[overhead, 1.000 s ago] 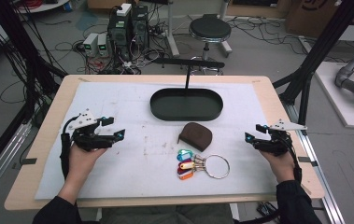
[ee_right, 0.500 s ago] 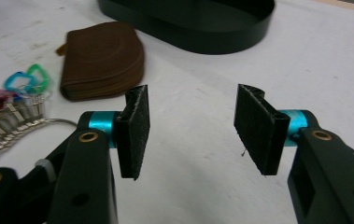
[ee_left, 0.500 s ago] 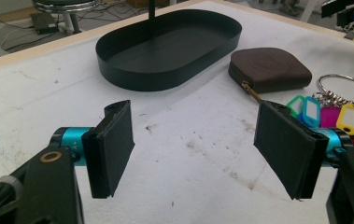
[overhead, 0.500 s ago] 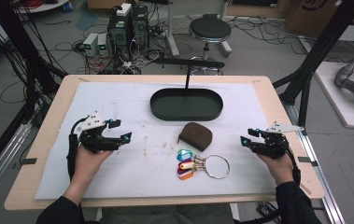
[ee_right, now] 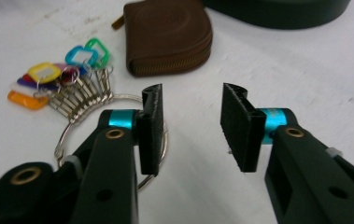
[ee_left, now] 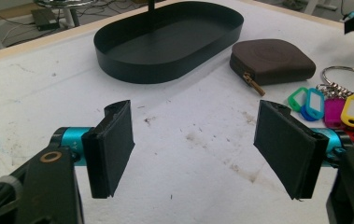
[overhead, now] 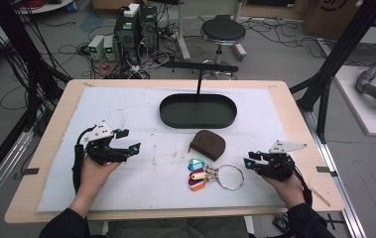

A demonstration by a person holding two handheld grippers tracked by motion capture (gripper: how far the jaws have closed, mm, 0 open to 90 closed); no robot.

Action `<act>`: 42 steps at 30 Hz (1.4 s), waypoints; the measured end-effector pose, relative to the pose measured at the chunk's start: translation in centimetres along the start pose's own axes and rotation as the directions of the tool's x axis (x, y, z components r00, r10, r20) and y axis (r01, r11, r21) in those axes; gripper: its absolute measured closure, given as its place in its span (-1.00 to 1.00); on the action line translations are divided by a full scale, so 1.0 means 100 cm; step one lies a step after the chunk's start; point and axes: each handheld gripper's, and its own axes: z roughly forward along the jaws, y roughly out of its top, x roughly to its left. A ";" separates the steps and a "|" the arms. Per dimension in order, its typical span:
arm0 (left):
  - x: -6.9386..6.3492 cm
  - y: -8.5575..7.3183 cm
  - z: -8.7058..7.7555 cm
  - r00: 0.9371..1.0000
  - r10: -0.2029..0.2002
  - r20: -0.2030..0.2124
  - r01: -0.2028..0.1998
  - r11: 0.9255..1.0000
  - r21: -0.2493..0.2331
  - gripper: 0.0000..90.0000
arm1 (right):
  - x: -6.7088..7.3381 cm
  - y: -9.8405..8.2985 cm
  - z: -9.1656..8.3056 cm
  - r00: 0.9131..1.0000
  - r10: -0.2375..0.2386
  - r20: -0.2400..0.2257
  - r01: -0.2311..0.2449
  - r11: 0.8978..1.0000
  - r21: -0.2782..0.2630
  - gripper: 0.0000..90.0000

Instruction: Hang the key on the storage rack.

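The key ring (overhead: 230, 176) lies flat on the white-covered table (overhead: 126, 104), its coloured tags (overhead: 196, 173) fanned to the left and its big metal loop turned toward the right hand-held gripper (overhead: 250, 163), which seems the reason that side is reaching for it: the bare loop is the easiest part to pinch. In the right gripper view the loop (ee_right: 67, 130) passes under and behind the left pad, and no part of it sits in the gap; the jaws have just been closing and now stand about half spread, with only bare table between them and no pad pressing on anything. By my reading this is the approach to a grasp, not yet a hold. Just beyond the tags sits a brown zip pouch (overhead: 208, 144), and farther back the black oval tray (overhead: 198, 110) with its upright post, probably where such small things are meant to go. The left hand-held gripper (overhead: 128, 141) hovers well apart to the left, its jaws wide and empty.
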 end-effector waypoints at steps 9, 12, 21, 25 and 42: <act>-0.001 -0.002 0.001 1.000 0.003 -0.004 -0.003 1.000 0.015 -0.37 | 0.011 -0.005 0.017 0.999 -0.049 0.003 0.048 0.996 0.076 0.53; -0.001 -0.003 0.002 1.000 0.003 -0.004 -0.003 1.000 0.021 -0.37 | 0.014 -0.006 0.024 0.998 -0.070 0.006 0.069 0.990 0.119 0.58; -0.001 -0.004 0.002 1.000 0.005 -0.003 -0.005 1.000 0.031 -0.37 | 0.016 -0.008 0.029 0.996 -0.087 0.015 0.084 0.986 0.147 0.83; -0.002 -0.004 0.003 1.000 0.004 -0.006 -0.004 0.999 0.034 -0.37 | 0.016 -0.007 0.029 0.996 -0.087 0.016 0.084 0.985 0.149 0.93; -0.003 -0.005 0.002 1.000 0.003 -0.005 -0.003 0.999 0.034 -0.37 | 0.012 0.005 0.020 0.998 0.035 -0.045 -0.037 0.999 -0.040 0.95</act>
